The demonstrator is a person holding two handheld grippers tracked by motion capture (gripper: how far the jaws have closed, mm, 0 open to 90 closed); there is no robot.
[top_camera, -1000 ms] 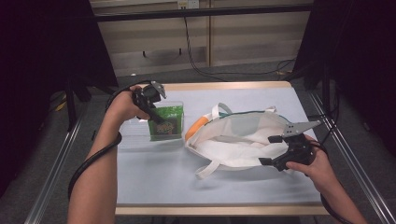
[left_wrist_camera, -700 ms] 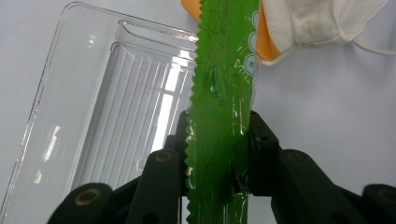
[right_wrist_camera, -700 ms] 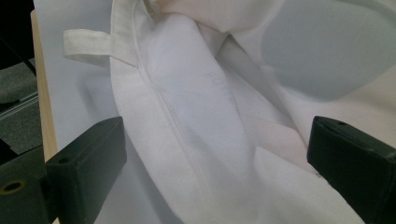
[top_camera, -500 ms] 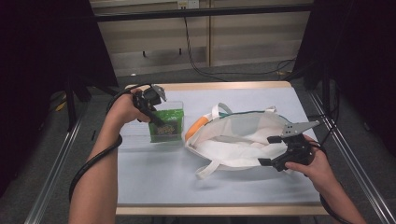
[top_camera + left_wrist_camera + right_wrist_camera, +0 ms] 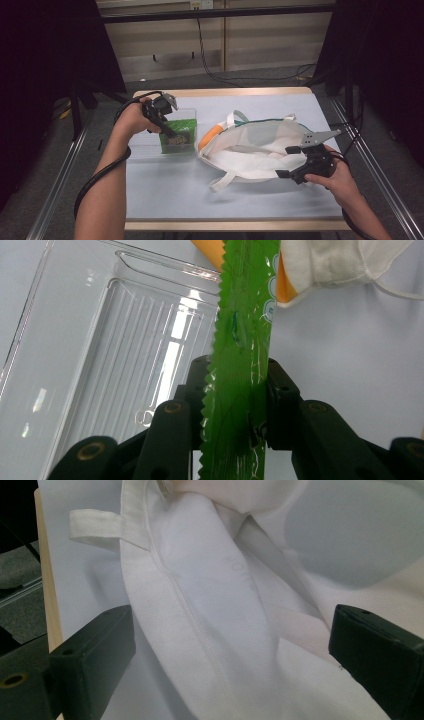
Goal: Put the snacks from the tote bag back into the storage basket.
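Observation:
A green snack packet [image 5: 178, 134] hangs edge-on over a clear plastic tray [image 5: 142, 150] at the table's left. My left gripper [image 5: 171, 131] is shut on it; in the left gripper view both pads press the packet [image 5: 240, 365] above the ribbed tray [image 5: 125, 340]. A white cloth bag [image 5: 260, 145] lies open at the middle right, with an orange item [image 5: 207, 137] at its left mouth. My right gripper [image 5: 286, 162] stands open at the bag's right rim. In the right gripper view its jaws stand wide apart on either side of the bag's fabric [image 5: 210, 605] without pressing it.
The pale blue table top [image 5: 175, 195] has a wooden edge at front and back. The bag's loose strap [image 5: 225, 179] lies toward the front. Metal rails run along both sides of the table, and cables trail from both grippers.
The left hand has shifted only slightly with the green packet over the tray. The right gripper has stayed where it was at the bag.

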